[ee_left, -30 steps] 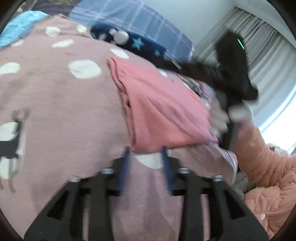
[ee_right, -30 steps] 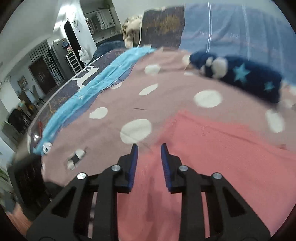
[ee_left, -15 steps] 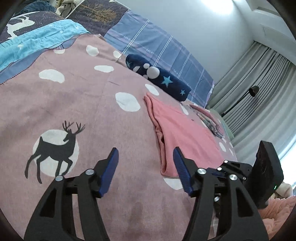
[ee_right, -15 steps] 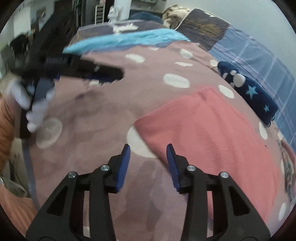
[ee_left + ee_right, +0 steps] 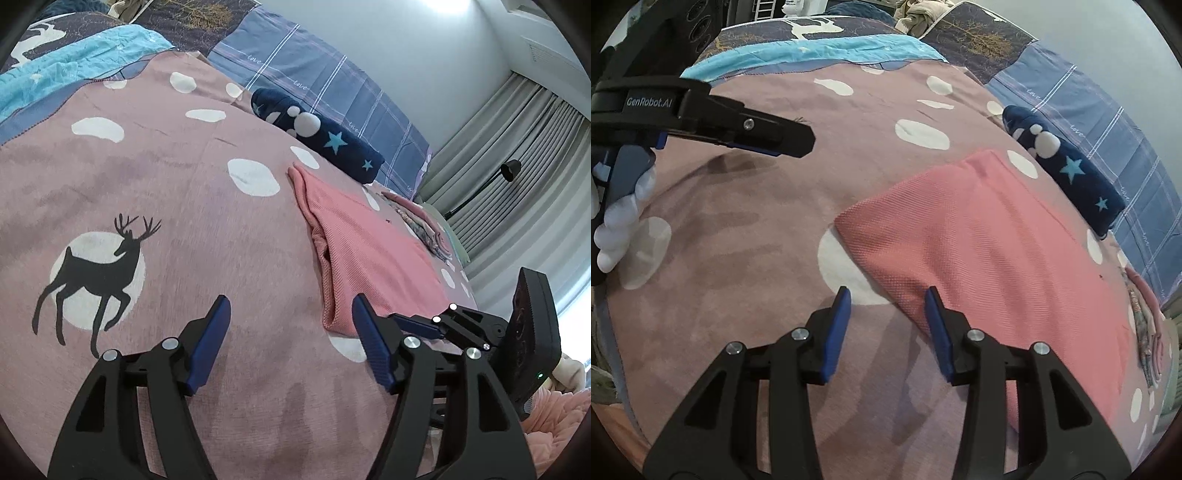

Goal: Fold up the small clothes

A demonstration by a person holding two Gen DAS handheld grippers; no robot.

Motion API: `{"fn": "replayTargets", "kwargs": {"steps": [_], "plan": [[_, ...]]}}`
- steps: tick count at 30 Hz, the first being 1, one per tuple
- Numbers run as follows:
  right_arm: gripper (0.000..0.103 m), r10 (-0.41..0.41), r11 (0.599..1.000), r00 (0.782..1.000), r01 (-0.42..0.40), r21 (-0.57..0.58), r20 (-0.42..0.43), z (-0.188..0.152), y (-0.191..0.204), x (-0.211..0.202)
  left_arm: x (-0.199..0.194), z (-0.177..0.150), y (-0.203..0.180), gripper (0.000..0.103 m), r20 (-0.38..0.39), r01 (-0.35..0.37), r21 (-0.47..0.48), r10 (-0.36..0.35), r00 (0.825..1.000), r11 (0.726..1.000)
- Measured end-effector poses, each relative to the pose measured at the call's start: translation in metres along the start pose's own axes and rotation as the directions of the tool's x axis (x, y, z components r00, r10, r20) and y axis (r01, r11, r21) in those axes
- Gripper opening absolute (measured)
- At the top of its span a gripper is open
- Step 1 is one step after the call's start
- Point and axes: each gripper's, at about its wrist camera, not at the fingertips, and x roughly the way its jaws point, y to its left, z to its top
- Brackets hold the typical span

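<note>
A folded pink garment (image 5: 369, 251) lies flat on the pink spotted blanket (image 5: 166, 184). My left gripper (image 5: 290, 301) hovers just left of the garment's near hem; its jaws are opening and hold only bare blanket between them. My right gripper (image 5: 886, 290) stands open at the near corner of the pink garment (image 5: 979, 240), its right finger over the garment's edge and a white dot under the gap. In the left wrist view the right gripper (image 5: 406, 321) pokes in at the garment's near edge. The left gripper (image 5: 798, 138) appears at the upper left of the right wrist view, in a gloved hand (image 5: 624, 221).
A rolled navy star-print cloth (image 5: 325, 136) lies behind the garment, near a blue plaid pillow (image 5: 332, 85). Folded patterned clothes (image 5: 421, 225) sit at the far right. A deer print (image 5: 96, 277) marks the blanket's left. Curtains and a black lamp (image 5: 511, 170) stand beyond the bed.
The left gripper let go of the garment's hem, drew back to the left and spread its jaws. The right gripper came down to the garment's near corner and widened.
</note>
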Motion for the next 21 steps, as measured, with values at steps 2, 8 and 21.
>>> {"fn": "replayTargets", "kwargs": {"steps": [2, 8, 21], "plan": [[0.043, -0.007, 1.000, 1.000, 0.007, 0.003, -0.002, 0.000, -0.002, 0.001, 0.002, -0.001, 0.002, 0.069, -0.007, -0.002, -0.008, 0.002, 1.000, 1.000], [0.045, -0.055, 0.998, 0.998, 0.055, -0.013, -0.007, -0.008, -0.010, -0.004, 0.002, -0.002, 0.007, 0.069, -0.008, -0.002, -0.022, 0.001, 1.000, 1.000], [0.046, -0.289, 0.931, 0.949, 0.309, -0.194, 0.123, 0.018, 0.037, 0.029, 0.001, 0.003, 0.013, 0.069, 0.018, 0.016, -0.042, -0.015, 1.000, 0.999]]}}
